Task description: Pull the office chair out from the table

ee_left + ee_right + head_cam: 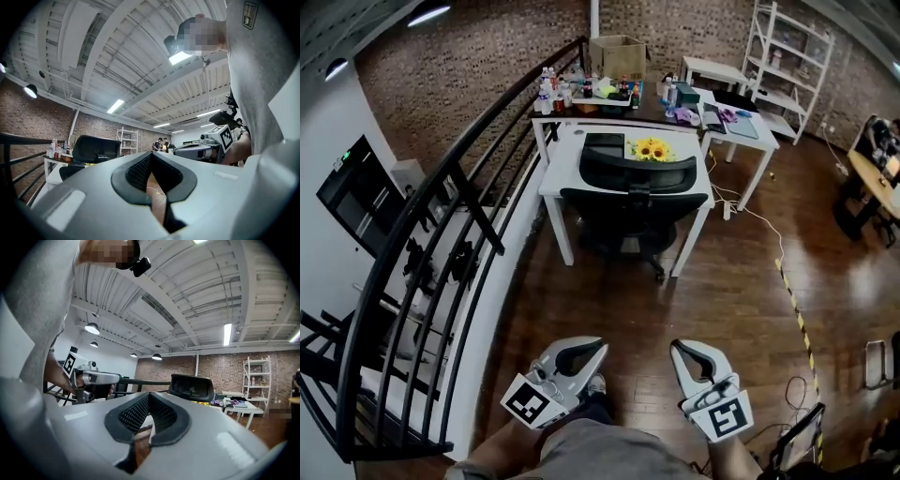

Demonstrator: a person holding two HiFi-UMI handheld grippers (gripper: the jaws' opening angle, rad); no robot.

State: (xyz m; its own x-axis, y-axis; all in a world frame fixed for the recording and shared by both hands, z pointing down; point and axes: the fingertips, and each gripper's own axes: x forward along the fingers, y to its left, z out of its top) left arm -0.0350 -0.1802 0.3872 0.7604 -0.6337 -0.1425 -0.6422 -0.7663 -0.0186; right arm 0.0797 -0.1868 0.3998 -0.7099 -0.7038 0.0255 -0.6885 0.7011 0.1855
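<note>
A black office chair [633,202] stands pushed in under the white table [555,173], its backrest facing me; the backrest also shows in the left gripper view [96,147] and the right gripper view [191,387]. My left gripper [602,345] and right gripper [677,345] are held side by side low in the head view, well short of the chair, pointing toward it. Both are shut with nothing between the jaws. Each gripper view shows its own shut tips, left gripper [151,157] and right gripper [149,397], with the other gripper off to the side.
A black metal railing [441,244] runs along the left. Sunflowers [652,150] lie on the white table. Behind it are a cluttered dark table with bottles, a cardboard box [617,52], another white table [741,131] and a shelf [787,56]. A cable [769,244] crosses the wooden floor.
</note>
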